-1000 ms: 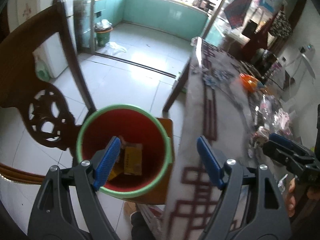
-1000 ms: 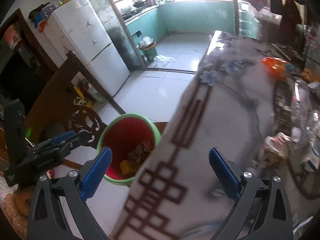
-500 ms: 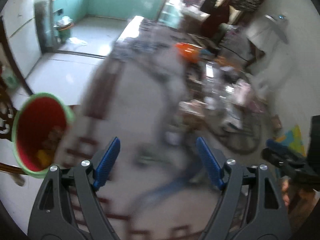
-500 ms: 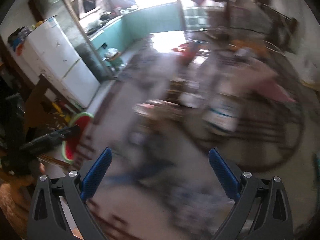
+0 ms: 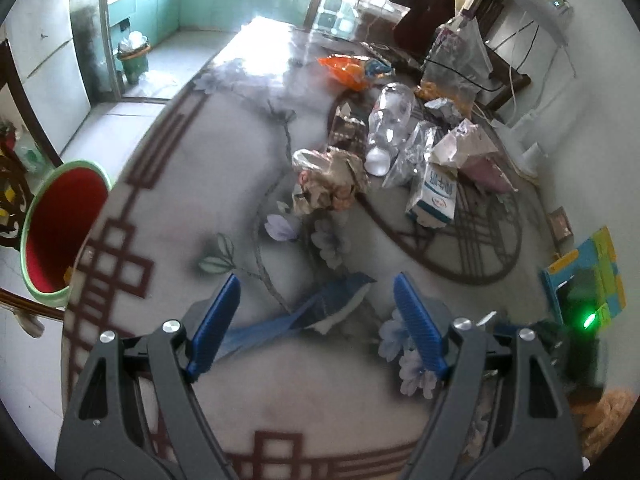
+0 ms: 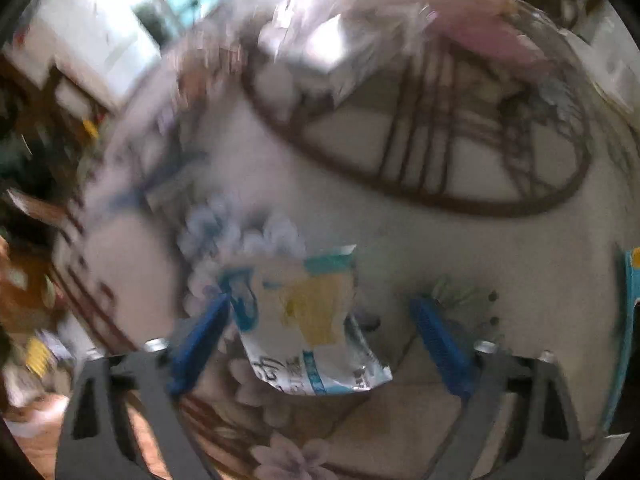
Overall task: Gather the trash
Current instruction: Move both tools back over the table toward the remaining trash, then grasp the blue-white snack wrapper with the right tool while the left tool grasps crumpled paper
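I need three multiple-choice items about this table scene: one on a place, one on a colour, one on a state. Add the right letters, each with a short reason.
1. Where is the bin?
A. on the table
B. beside the table's left edge
C. under the bottle

2. What colour is the bin inside?
A. red
B. blue
C. white

3. How does the bottle lie?
A. upright
B. on its side
C. inside the bin

Answers:
1 B, it shows past the table edge in the left wrist view.
2 A, its inner wall is red under a green rim.
3 B, it lies flat among the wrappers.
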`<state>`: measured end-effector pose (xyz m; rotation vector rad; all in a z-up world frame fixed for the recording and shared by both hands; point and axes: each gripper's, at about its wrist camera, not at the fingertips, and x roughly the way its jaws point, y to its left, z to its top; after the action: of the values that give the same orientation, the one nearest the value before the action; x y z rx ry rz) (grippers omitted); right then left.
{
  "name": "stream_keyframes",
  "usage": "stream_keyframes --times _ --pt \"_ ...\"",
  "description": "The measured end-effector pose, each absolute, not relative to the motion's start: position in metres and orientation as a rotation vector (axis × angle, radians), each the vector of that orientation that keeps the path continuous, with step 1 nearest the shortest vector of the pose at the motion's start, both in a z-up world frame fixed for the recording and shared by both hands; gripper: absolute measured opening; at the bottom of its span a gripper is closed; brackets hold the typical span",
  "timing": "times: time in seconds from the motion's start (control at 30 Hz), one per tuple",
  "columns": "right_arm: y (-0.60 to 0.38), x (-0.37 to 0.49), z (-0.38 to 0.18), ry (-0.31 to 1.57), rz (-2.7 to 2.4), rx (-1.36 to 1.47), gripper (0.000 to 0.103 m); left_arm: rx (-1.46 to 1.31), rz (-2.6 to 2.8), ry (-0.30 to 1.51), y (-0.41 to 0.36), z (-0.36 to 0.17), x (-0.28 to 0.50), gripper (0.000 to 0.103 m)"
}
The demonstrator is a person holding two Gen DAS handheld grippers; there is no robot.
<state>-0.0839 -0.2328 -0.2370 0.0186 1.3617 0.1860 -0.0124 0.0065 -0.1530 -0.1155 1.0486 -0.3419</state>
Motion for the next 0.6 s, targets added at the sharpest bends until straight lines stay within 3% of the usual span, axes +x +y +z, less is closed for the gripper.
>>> stream_keyframes --times 0.1,0.13,0.2,0.6 --pt "-0.216 -0.086 -0.24 1.327 0.186 -0.132 0.047 -0.122 -0.338 1.05 0.004 -0.152 -0.008 0.076" --pt "-0.216 -0.084 -0.238 1.323 0.186 -0.124 0.031 -0.118 -0.34 1.047 0.002 -0.152 -0.007 0.076" --pt "-0.224 -0.077 -0.235 1.307 0.184 -0.052 0.016 -0.104 -0.347 1.037 -0.004 -0.151 -0.003 0.076" --pt "-0.259 -0.029 -0.155 1.033 0.15 0.212 0.011 -0.109 -0.368 1.068 -0.028 -0.162 0.049 0.076"
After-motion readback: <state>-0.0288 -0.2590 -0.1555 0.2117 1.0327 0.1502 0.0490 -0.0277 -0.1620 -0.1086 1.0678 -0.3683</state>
